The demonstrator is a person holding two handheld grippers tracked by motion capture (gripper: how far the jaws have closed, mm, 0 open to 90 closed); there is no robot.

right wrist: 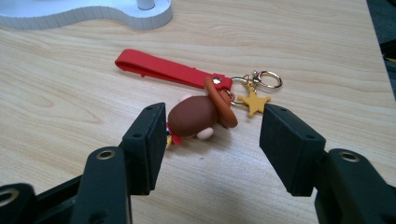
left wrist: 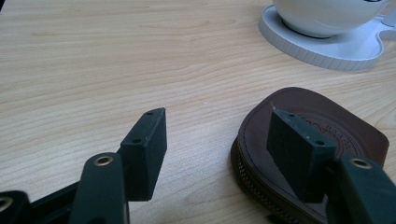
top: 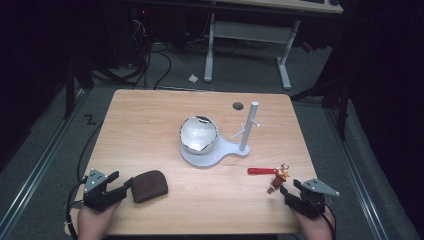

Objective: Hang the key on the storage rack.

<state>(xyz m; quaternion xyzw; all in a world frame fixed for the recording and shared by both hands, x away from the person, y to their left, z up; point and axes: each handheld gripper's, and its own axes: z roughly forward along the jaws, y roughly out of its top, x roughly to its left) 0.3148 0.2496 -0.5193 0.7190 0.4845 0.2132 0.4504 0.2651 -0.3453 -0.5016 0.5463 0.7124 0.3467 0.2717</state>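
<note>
Two hand-held grippers gape beside one brown pouch, one keychain.

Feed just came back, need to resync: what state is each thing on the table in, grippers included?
Left gripper: open, holding nothing.
Right gripper: open, holding nothing.
Brown pouch: flat on table, beside left gripper.
Keychain: lying flat, red strap stretched out, unhung.
Bowl: upright on white stand.
Stand post: upright, nothing hanging.

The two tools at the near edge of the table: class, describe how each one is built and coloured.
Both the left tool and the right tool are black, each with two flat rectangular jaw blocks showing small screw holes, on arms with brass-ringed pivots. A grey three-cornered plate tops each. A dark cable trails from each, and the hands are bare.
</note>
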